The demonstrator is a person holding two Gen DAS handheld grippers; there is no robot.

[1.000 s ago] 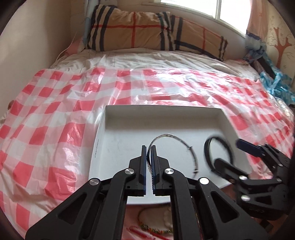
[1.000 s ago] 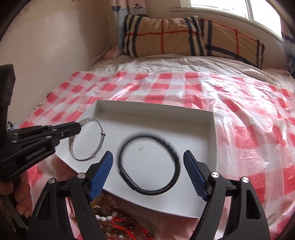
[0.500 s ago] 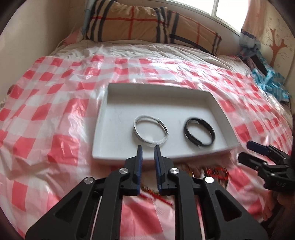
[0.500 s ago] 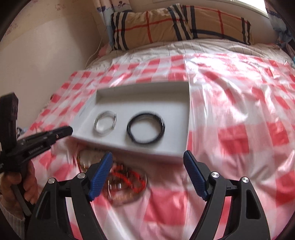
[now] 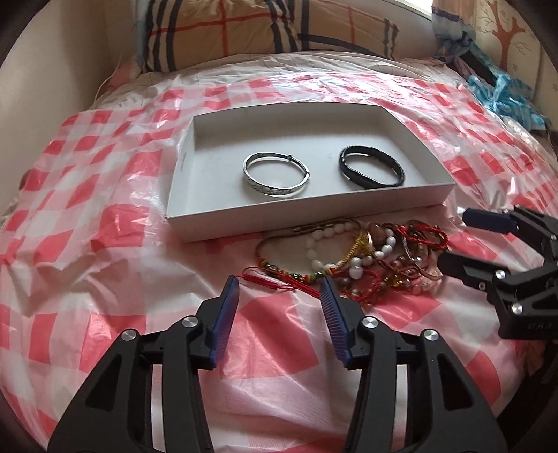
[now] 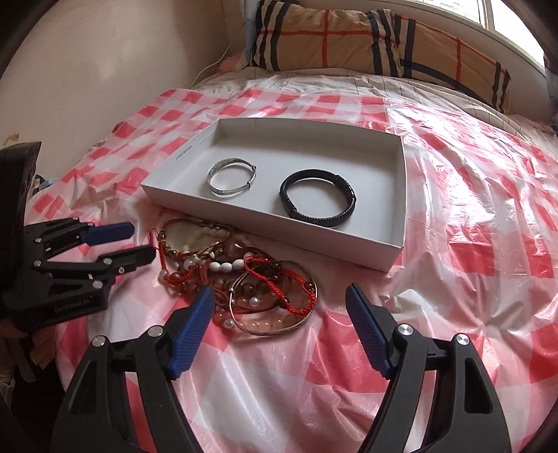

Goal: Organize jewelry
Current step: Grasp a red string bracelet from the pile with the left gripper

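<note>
A white tray (image 5: 195,153) (image 6: 399,195) lies on the bed. In it lie a silver bangle (image 5: 277,174) (image 6: 232,176) and a black bracelet (image 5: 371,167) (image 6: 317,198), side by side. A tangled pile of bead and red cord bracelets (image 5: 352,258) (image 6: 244,275) lies on the plastic sheet just in front of the tray. My left gripper (image 5: 279,289) (image 6: 139,244) is open and empty, close before the pile's left end. My right gripper (image 6: 279,303) (image 5: 457,240) is open and empty, at the pile's right side.
A red and white checked plastic sheet (image 5: 87,216) (image 6: 470,209) covers the bed. A plaid pillow (image 5: 265,28) (image 6: 366,38) lies at the head, under a window. A wall runs along the left. Blue cloth (image 5: 502,97) lies at the far right.
My left gripper let go of the silver bangle in the tray, drew back and opened wide. My right gripper also drew back from the tray. Both now hang near the pile.
</note>
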